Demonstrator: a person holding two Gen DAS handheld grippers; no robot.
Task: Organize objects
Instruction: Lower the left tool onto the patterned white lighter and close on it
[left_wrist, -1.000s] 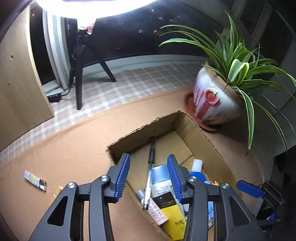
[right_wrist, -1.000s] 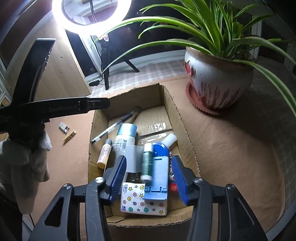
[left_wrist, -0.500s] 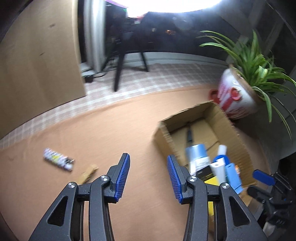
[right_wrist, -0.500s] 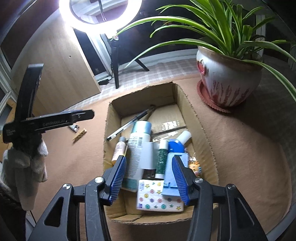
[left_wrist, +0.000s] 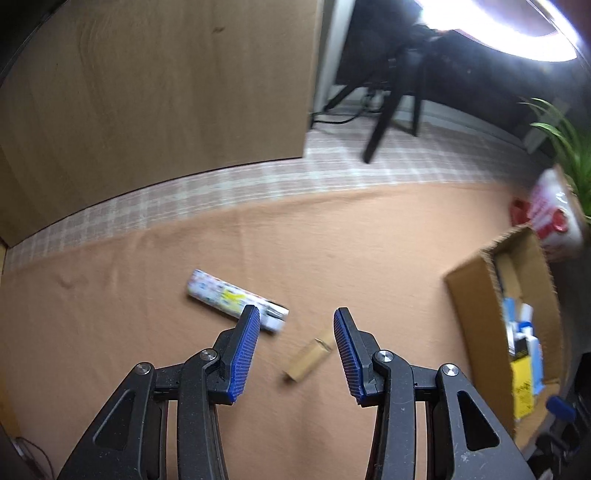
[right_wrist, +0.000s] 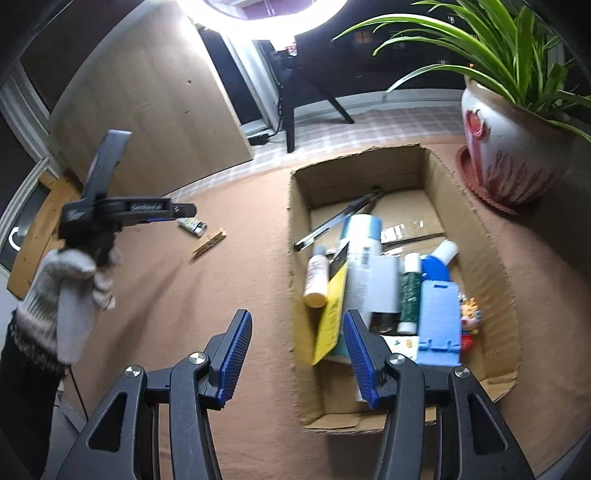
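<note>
A patterned lighter (left_wrist: 236, 301) and a wooden clothespin (left_wrist: 307, 359) lie on the brown cloth. My left gripper (left_wrist: 293, 332) hangs open just above them, the clothespin showing between its blue pads, untouched. In the right wrist view the same lighter (right_wrist: 192, 225) and clothespin (right_wrist: 209, 243) sit left of the cardboard box (right_wrist: 491, 280), with the left gripper body (right_wrist: 125, 212) over them. My right gripper (right_wrist: 297, 334) stands open and empty over the box's near left wall. The box holds a pen (right_wrist: 336, 221), bottles, tubes and a yellow packet.
A potted spider plant (right_wrist: 513, 147) on a red saucer stands right of the box. A wooden panel (left_wrist: 147, 103) and a ring light on a black tripod (left_wrist: 388, 99) stand behind the table on checked flooring. A sleeved hand (right_wrist: 70, 291) holds the left gripper.
My left gripper swung left from above the box to over the lighter and clothespin, dropping slightly. My right gripper shifted left, from over the box's contents to its left wall. Both jaws kept their width.
</note>
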